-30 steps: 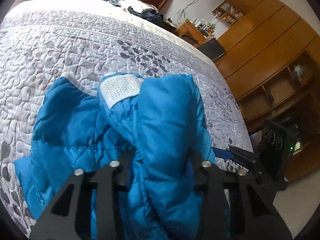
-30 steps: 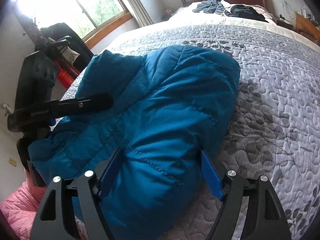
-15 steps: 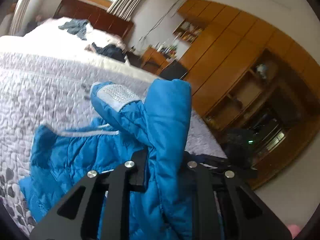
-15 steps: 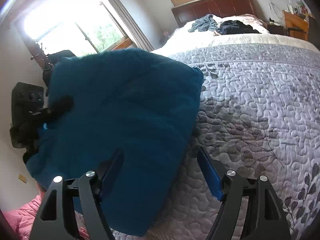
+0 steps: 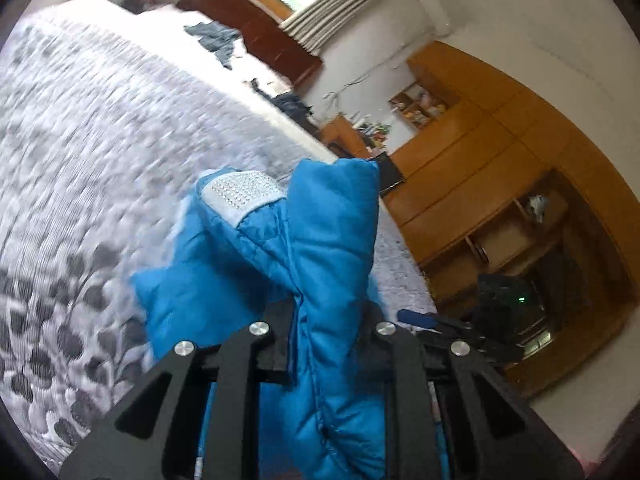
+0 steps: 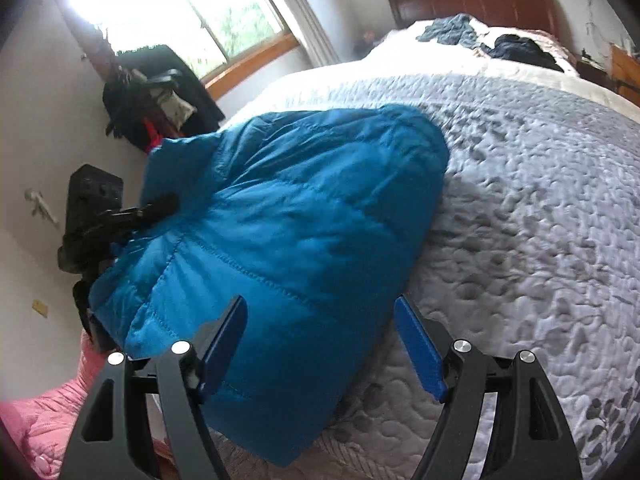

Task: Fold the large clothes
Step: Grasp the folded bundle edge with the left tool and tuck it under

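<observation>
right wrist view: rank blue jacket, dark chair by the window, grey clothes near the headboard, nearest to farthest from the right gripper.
From the right gripper:
1. Blue jacket, between the fingers, on the quilt.
2. Dark chair, left, under the window.
3. Grey clothes, far end of the bed by the headboard.

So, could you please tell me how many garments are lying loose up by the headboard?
2: a grey-blue garment nearer the window side, and a dark garment beside it toward the wardrobe side. More may be hidden behind them.
</observation>
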